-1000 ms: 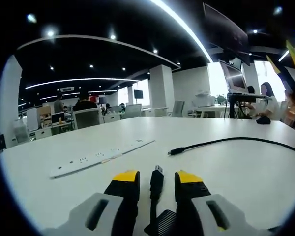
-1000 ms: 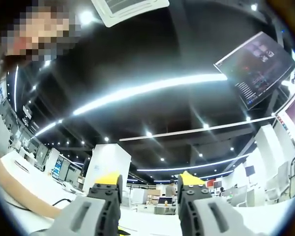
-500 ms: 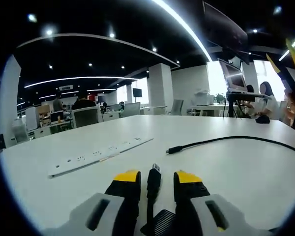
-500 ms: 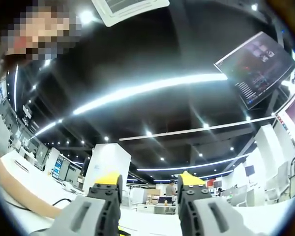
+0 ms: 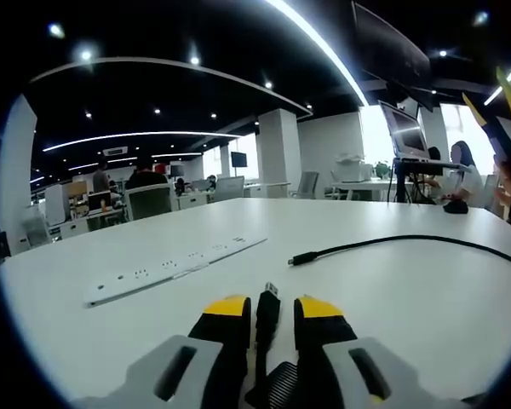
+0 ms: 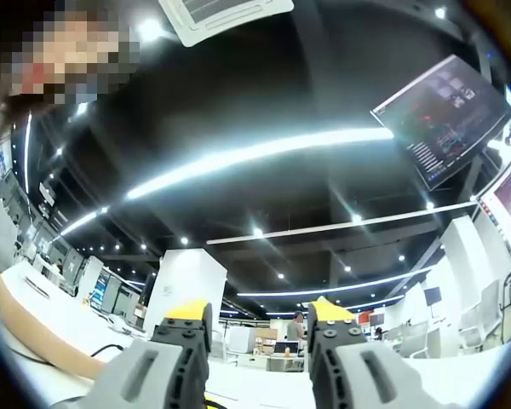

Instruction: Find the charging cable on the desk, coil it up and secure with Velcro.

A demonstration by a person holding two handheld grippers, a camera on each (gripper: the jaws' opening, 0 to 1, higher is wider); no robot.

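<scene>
The black charging cable (image 5: 409, 241) lies on the white desk (image 5: 392, 298). Its small plug (image 5: 300, 258) points left, and the cord runs off to the right. Its USB plug (image 5: 267, 305) lies between the yellow-tipped jaws of my left gripper (image 5: 271, 308). The jaws stand close on either side of the plug with a thin gap each side, so the gripper is open. A black ribbed piece (image 5: 279, 383) sits low between the jaws. My right gripper (image 6: 257, 317) points up at the ceiling, open with nothing between its jaws. A bit of black cable (image 6: 111, 349) shows low on the left.
A long white power strip (image 5: 170, 268) lies on the desk left of the cable. A person's arm (image 6: 21, 336) crosses the lower left of the right gripper view. Office desks, chairs and seated people stand beyond the desk's far edge.
My left gripper's jaws have drawn closer together around the USB plug. The right gripper view has not changed.
</scene>
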